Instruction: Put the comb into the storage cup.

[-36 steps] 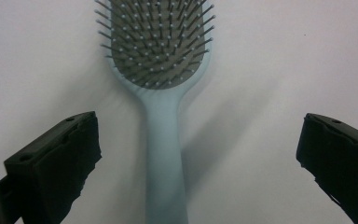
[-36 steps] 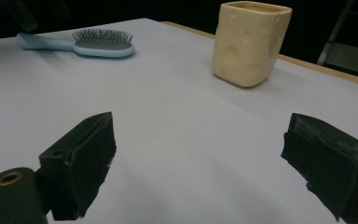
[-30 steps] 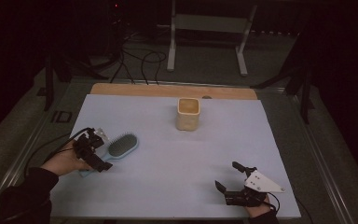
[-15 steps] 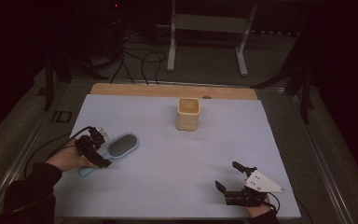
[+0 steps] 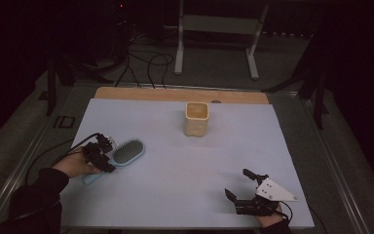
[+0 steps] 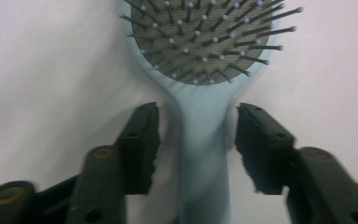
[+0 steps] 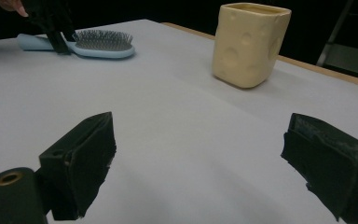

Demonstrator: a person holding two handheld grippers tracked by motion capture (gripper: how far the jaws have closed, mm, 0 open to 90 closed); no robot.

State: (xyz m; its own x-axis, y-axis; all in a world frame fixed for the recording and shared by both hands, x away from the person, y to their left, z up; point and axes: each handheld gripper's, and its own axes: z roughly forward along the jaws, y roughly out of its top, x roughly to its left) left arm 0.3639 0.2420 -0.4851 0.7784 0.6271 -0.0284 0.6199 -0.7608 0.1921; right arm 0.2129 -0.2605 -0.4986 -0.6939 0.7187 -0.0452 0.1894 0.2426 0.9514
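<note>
A light blue hairbrush (image 5: 127, 151) lies bristles up on the pale table cover (image 5: 185, 175), at the left. My left gripper (image 5: 105, 155) is open, its jaws straddling the brush handle (image 6: 200, 154). The left gripper view shows a narrow gap on each side between the handle and the pads (image 6: 142, 140). A yellow square cup (image 5: 196, 118) stands upright at the middle back. Near the front right edge my right gripper (image 5: 237, 183) rests low and open, nothing between its jaws. Its view faces the cup (image 7: 251, 44) and the hairbrush (image 7: 100, 46), where the left gripper (image 7: 58, 32) stands over the handle.
A bare wooden strip (image 5: 180, 94) runs along the far edge of the table. Beyond it are a metal stand (image 5: 216, 44) and loose cables (image 5: 143, 63) on the dark floor. A cable (image 5: 53, 161) trails off the left side from the left gripper.
My left gripper has edged right and forward along the brush, so its jaws now sit around the handle. The brush, the cup and the right gripper have not moved.
</note>
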